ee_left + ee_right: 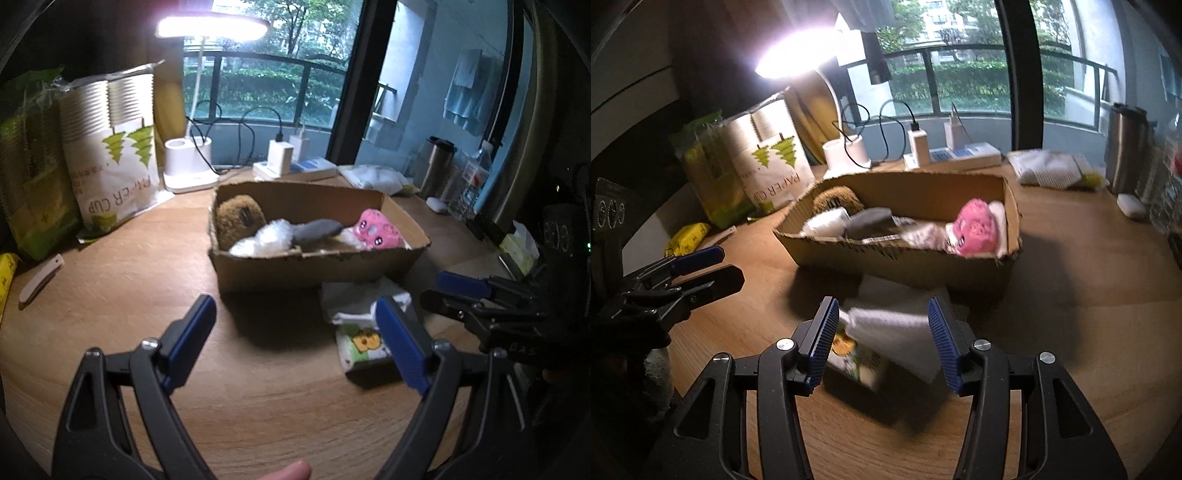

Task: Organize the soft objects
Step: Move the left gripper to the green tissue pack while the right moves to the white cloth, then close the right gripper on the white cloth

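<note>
A cardboard box (314,264) (886,258) sits mid-table, holding a brown plush (238,218), a white fluffy toy (264,238), a grey soft piece (317,230) and a pink plush (375,229) (975,227). In front of the box lies a white tissue pack (364,341) (882,332). My left gripper (295,339) is open and empty, just left of the pack. My right gripper (882,339) is open, its blue pads either side of the pack; it also shows in the left wrist view (448,291).
Bags of paper cups (110,162) stand at the back left by a lit desk lamp (188,166). Chargers and a power strip (295,166) sit behind the box. A steel tumbler (437,166) and bottles stand at the right. A yellow packet (687,238) lies left.
</note>
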Demonstrator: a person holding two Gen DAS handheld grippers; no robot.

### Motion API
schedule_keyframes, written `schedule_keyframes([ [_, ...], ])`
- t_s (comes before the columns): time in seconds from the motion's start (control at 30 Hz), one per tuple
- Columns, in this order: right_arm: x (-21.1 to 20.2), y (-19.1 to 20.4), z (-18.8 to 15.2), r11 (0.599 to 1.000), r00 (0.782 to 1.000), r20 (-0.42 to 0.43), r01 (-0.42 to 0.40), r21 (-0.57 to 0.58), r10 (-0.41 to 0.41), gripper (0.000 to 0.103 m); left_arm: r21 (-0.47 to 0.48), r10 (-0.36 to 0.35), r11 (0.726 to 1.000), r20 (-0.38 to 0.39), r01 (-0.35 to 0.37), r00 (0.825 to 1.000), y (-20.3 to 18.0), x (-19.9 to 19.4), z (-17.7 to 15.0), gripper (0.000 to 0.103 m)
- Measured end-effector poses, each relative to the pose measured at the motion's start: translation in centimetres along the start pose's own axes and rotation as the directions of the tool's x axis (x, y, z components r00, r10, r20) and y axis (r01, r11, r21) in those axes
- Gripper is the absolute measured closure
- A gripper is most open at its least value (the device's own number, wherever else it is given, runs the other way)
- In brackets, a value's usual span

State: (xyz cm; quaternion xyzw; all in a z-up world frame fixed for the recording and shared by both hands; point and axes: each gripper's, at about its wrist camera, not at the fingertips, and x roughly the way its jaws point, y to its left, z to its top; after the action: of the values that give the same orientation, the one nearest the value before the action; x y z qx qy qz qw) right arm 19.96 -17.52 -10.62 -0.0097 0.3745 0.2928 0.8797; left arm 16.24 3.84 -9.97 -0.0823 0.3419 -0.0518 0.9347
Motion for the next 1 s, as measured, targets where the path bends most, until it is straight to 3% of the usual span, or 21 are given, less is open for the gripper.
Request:
schedule_keyframes([
  [0.3,1.6,-1.9,-1.5,0.999,0.999,-0.049,0.016,0.040,-0.014,0.040,0.017,-0.011,1.000,-0.045,0.011,0.999,-1.0,1.7,-0.8,0.014],
  [1.0,7.3,-1.6,-0.1,0.999,0.986,-0.162,0.049,0.020,-0.046,0.039,-0.032,-0.024,0.999,-0.089,0.021,0.996,1.9,4.4,-0.8,0.014],
])
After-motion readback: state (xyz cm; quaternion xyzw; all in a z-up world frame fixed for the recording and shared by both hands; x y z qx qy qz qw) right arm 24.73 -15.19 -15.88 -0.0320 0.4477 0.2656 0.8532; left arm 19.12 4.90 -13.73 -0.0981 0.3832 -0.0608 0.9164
